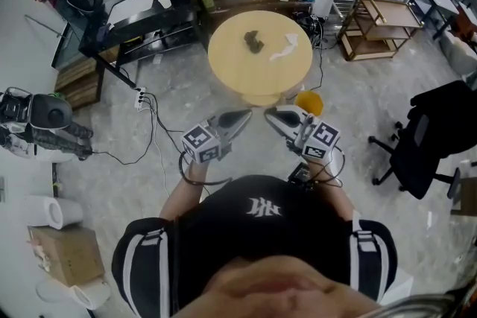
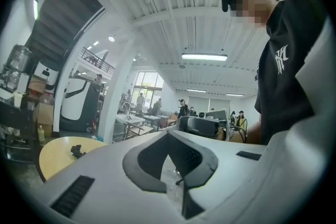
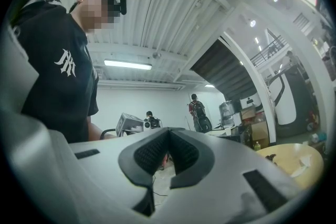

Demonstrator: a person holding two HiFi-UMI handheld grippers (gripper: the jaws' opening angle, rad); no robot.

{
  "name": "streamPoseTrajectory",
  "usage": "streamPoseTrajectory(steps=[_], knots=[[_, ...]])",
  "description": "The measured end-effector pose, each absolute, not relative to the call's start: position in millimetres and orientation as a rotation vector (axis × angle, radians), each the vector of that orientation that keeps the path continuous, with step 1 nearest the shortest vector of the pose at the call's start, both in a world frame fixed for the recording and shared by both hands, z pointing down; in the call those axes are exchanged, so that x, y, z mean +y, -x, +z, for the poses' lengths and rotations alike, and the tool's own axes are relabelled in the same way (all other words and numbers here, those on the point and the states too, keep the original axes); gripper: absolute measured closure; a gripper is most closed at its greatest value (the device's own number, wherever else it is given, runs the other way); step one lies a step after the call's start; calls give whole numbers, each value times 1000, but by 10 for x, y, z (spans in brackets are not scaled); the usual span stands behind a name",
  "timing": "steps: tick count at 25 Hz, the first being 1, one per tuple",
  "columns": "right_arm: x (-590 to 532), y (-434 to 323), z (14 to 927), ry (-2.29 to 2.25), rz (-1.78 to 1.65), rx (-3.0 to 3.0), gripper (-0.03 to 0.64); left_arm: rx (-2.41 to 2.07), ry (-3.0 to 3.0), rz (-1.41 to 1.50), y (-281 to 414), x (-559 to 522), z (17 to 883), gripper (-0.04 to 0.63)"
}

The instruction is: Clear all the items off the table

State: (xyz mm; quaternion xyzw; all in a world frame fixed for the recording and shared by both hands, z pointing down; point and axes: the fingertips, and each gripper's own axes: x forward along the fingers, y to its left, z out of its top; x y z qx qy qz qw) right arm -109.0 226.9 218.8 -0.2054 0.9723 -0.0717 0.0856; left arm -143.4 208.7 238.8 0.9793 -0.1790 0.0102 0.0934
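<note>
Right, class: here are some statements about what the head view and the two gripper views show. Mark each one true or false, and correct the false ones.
1. A small dark object and a white crumpled piece lie on the round table. True.
2. The left hand-held gripper and the right hand-held gripper both have their jaws together. True.
3. The left hand-held gripper is clamped on the small dark object. False: it holds nothing and sits short of the table.
4. In the head view, the white crumpled piece lies left of the small dark object. False: it lies to its right.
5. A black office chair stands to the right of the table. True.
</note>
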Motion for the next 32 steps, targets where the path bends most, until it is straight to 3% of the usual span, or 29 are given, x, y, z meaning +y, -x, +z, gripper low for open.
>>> streamPoseTrajectory(steps=[7, 19, 32], knots=[[2302, 968, 2206, 625, -221, 2889, 614, -619, -2837, -53, 1450, 1980, 2354, 583], [2125, 417, 2379, 738, -276, 2849, 614, -617, -2865, 87, 1121, 1761, 2587, 583], [193, 710, 3162, 928, -490, 2887, 614, -656, -2752, 5, 1587, -14, 3309, 583]])
